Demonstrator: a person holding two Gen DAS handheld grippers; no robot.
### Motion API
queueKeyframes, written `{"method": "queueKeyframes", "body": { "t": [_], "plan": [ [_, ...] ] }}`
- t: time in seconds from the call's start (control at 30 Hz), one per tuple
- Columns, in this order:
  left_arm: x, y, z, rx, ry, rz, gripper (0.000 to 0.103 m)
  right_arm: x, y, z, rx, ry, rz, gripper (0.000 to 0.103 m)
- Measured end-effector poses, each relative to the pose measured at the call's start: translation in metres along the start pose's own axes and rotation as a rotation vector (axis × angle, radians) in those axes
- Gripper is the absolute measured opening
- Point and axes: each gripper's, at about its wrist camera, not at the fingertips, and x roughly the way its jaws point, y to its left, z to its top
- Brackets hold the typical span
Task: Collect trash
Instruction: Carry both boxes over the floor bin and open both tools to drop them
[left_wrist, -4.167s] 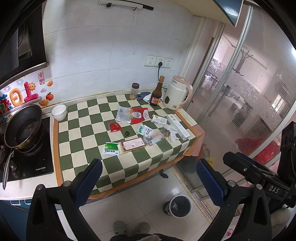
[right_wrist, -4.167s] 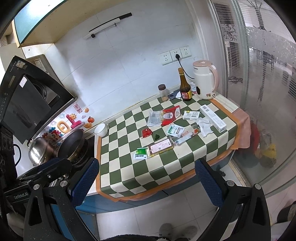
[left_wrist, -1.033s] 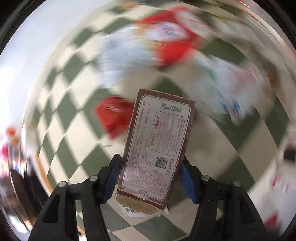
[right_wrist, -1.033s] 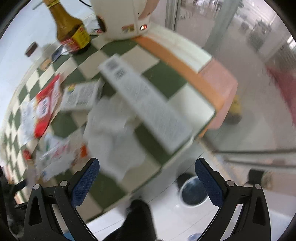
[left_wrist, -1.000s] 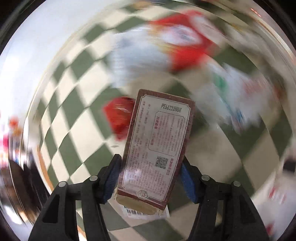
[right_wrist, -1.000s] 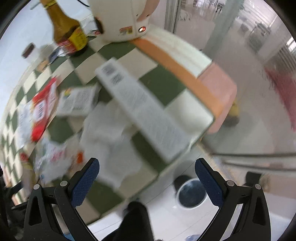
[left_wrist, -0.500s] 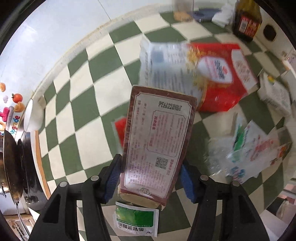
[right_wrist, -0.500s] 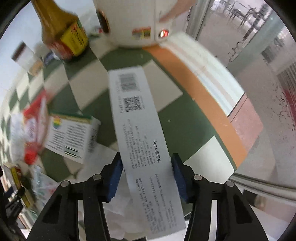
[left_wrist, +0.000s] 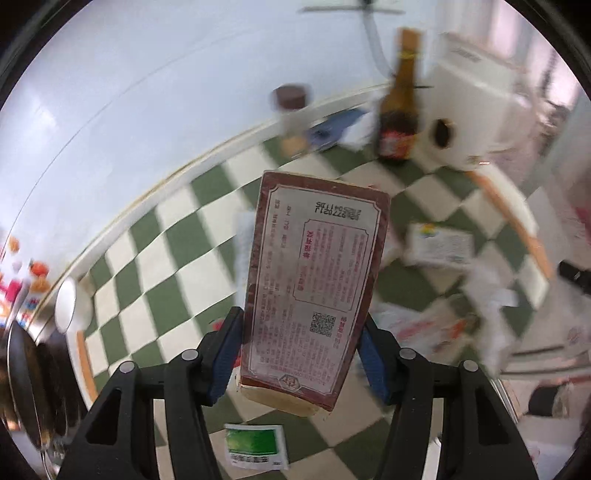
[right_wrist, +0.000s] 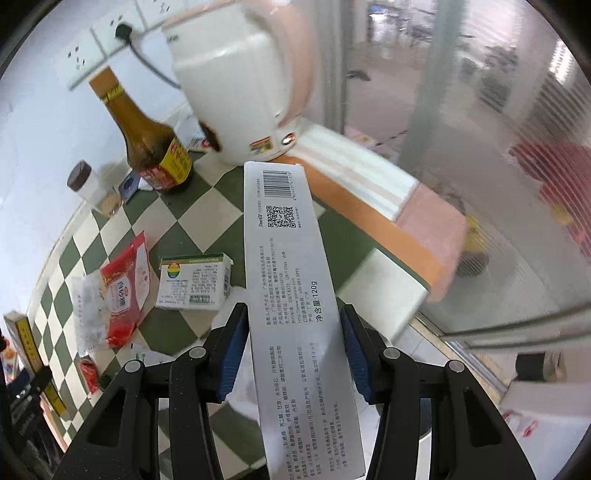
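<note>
My left gripper (left_wrist: 301, 356) is shut on a flat brown-red box (left_wrist: 314, 284) with a printed label, held up above the green-and-white checked counter (left_wrist: 173, 236). A long white carton (right_wrist: 295, 295) with a barcode is pinched between the blue pads of my right gripper (right_wrist: 291, 350), lifted over the counter's right end. More trash lies below: a green sachet (left_wrist: 255, 445), a small white box (right_wrist: 194, 282), a red-and-clear bag (right_wrist: 114, 299), crumpled wrappers (left_wrist: 484, 295).
A brown sauce bottle (right_wrist: 147, 140), a white kettle (right_wrist: 236, 77) and a brown-lidded jar (right_wrist: 86, 182) stand at the counter's back. A white bowl (left_wrist: 68, 304) and a dark pan (left_wrist: 22, 373) sit at the left. A glass door (right_wrist: 498, 166) borders the right.
Both grippers have risen from the counter with their boxes. The right gripper, open a second ago, closed on the long white carton and lifted it.
</note>
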Motion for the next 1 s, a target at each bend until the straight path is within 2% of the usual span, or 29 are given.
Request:
{"method": "queueKeyframes", "body": {
  "t": [0.17,0.3,0.4,0.57,0.67,0.73,0.87,0.9,0.93,1.0],
  "plan": [
    [-0.028,-0.064,0.002,0.168,-0.055,-0.135,0.056,-0.04,-0.032,-0.049,0.104,-0.061,-0.047,0.052],
    [-0.043,-0.144,-0.019,0.34,-0.048,-0.242,0.056,-0.064,-0.084,-0.104,0.236,-0.077,-0.094,0.052],
    [-0.046,-0.201,-0.045,0.449,-0.011,-0.294,0.056,-0.071,-0.133,-0.15,0.349,-0.07,-0.123,0.052],
    [-0.026,-0.315,-0.115,0.642,0.115,-0.374,0.056,-0.067,-0.229,-0.244,0.561,-0.024,-0.157,0.052],
    [0.013,-0.384,-0.168,0.729,0.227,-0.4,0.056,-0.044,-0.287,-0.307,0.667,0.039,-0.162,0.052],
    [0.055,-0.426,-0.207,0.773,0.311,-0.407,0.056,-0.017,-0.32,-0.346,0.707,0.091,-0.166,0.052],
    [0.159,-0.493,-0.284,0.84,0.476,-0.385,0.056,0.059,-0.37,-0.425,0.775,0.211,-0.16,0.052],
    [0.184,-0.506,-0.303,0.852,0.514,-0.373,0.056,0.09,-0.387,-0.452,0.816,0.251,-0.135,0.052],
    [0.218,-0.521,-0.325,0.865,0.56,-0.36,0.056,0.11,-0.396,-0.466,0.844,0.274,-0.121,0.052],
    [0.26,-0.541,-0.352,0.881,0.626,-0.351,0.056,0.164,-0.423,-0.507,0.92,0.329,-0.069,0.052]
  ]
}}
